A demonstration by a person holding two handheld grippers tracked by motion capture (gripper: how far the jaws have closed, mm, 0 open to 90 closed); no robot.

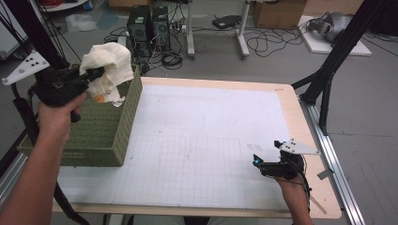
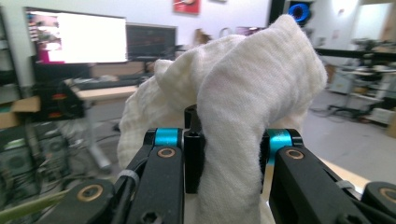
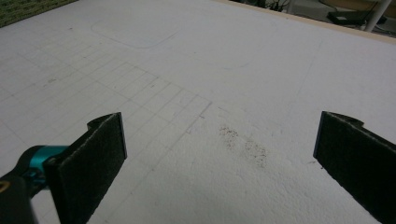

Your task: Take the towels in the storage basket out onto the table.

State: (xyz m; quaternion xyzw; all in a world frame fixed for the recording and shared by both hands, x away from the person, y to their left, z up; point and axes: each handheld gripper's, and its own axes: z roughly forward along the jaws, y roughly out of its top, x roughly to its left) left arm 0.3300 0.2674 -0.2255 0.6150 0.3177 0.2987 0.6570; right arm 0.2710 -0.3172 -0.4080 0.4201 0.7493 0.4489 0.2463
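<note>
Above the green basket (image 1: 115,136) at the surface's (image 1: 211,140) left edge, the left gripper (image 1: 96,72) holds a white cloth (image 1: 110,63) clenched in its jaws. Near the right edge, the right gripper (image 1: 257,161) rests low, jaws spread wide and empty.

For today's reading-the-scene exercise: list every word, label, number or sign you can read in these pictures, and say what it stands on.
No text can be read.
Monitor: a bright page, too blurred to read.
Red sign on the wall: blurred and cut off.
White mat: printed grid lines and an outline, no words.
Cloth, green basket, left gripper, right gripper: no lettering visible.
</note>
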